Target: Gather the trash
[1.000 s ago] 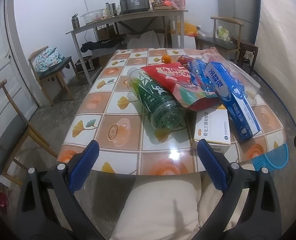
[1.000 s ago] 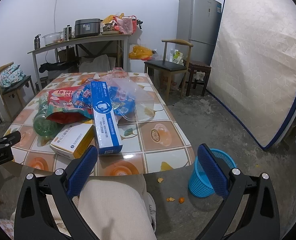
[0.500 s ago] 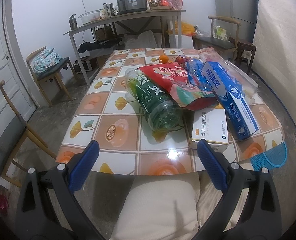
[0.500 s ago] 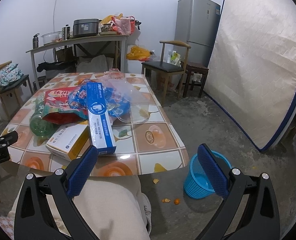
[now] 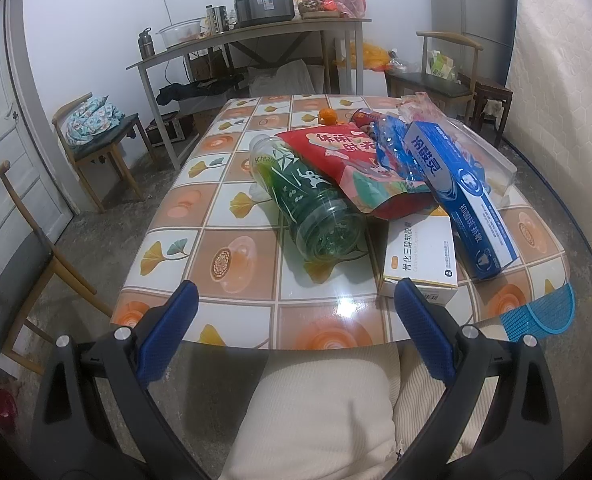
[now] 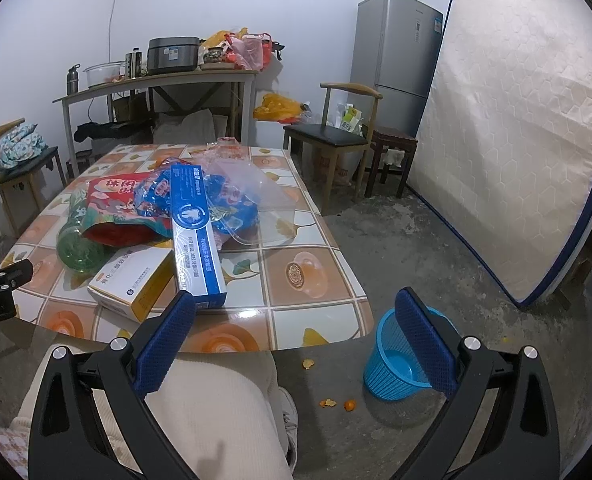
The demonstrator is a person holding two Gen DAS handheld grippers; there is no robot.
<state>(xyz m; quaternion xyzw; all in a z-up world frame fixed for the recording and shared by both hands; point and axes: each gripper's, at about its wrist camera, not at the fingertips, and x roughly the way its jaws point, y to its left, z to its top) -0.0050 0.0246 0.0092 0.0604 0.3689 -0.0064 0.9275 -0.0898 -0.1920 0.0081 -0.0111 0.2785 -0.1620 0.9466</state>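
Trash sits heaped on the tiled table [image 5: 232,264]: green bottle [image 5: 315,204], toothpaste box [image 6: 196,236], snack bags. I have drifted slightly nearer; my left gripper [image 5: 296,316] and right gripper [image 6: 296,316] hang released, empty. Blue basket [image 6: 399,364] waits on the floor, nothing collected yet.

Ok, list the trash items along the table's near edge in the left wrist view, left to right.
Green bottle → white and yellow box → blue toothpaste box.
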